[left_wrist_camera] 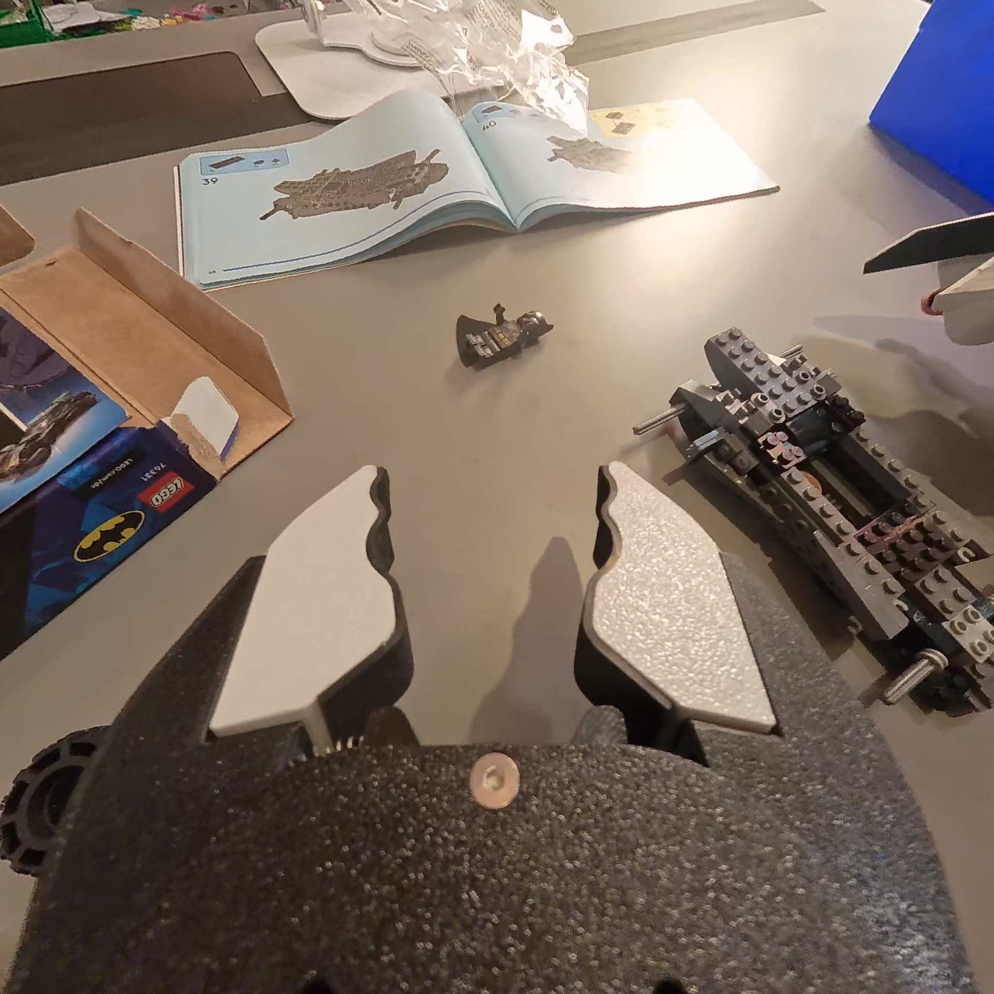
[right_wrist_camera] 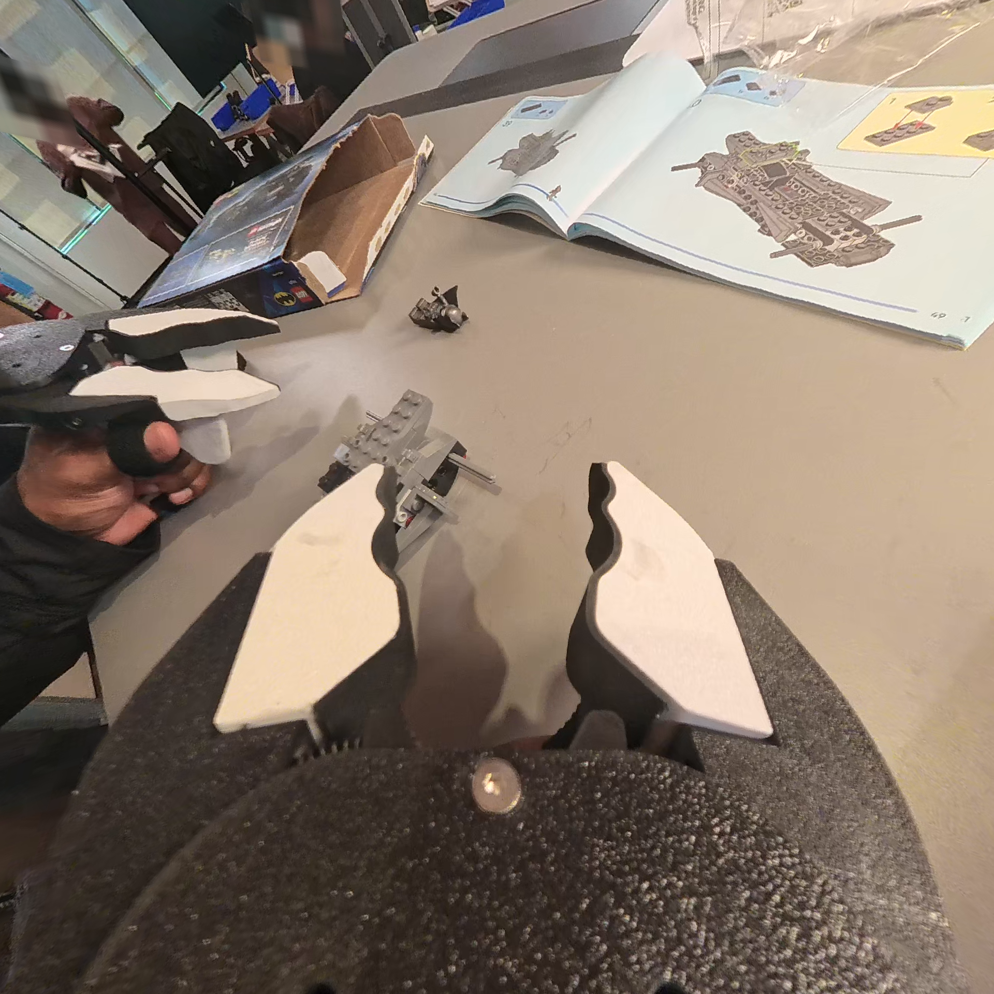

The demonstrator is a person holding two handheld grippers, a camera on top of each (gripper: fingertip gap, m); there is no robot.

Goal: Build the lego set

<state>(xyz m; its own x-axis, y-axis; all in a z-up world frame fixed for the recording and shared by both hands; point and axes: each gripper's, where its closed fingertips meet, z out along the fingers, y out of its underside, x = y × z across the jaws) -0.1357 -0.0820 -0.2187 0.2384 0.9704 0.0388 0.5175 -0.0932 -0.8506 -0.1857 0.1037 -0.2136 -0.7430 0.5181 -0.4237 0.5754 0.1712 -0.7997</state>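
Note:
My left gripper (left_wrist_camera: 494, 473) is open and empty, hovering low over the grey table (left_wrist_camera: 484, 419). A small dark caped minifigure (left_wrist_camera: 503, 336) lies on the table ahead of it. A dark grey brick vehicle with metal axles (left_wrist_camera: 823, 500) lies just right of its right finger. My right gripper (right_wrist_camera: 488, 473) is open and holds nothing. The brick vehicle (right_wrist_camera: 398, 435) lies on the table by its left fingertip, partly hidden behind that finger (right_wrist_camera: 333, 538). The minifigure (right_wrist_camera: 438, 312) lies farther ahead. The left gripper (right_wrist_camera: 269, 359) shows at the left, held in a hand (right_wrist_camera: 107, 484).
An open light-blue instruction booklet (left_wrist_camera: 430, 183) lies at the back. A torn-open cardboard toy box (left_wrist_camera: 107, 430) lies at the left. Crumpled clear plastic bags (left_wrist_camera: 516, 59) and a white mat (left_wrist_camera: 322, 70) lie beyond the booklet. A blue bin (left_wrist_camera: 946, 91) stands far right. To the small dark caped minifigure (left_wrist_camera: 503, 336): left tips about 10 centimetres, right tips about 15 centimetres. My right wrist view (right_wrist_camera: 423, 312) looks at it from another angle.

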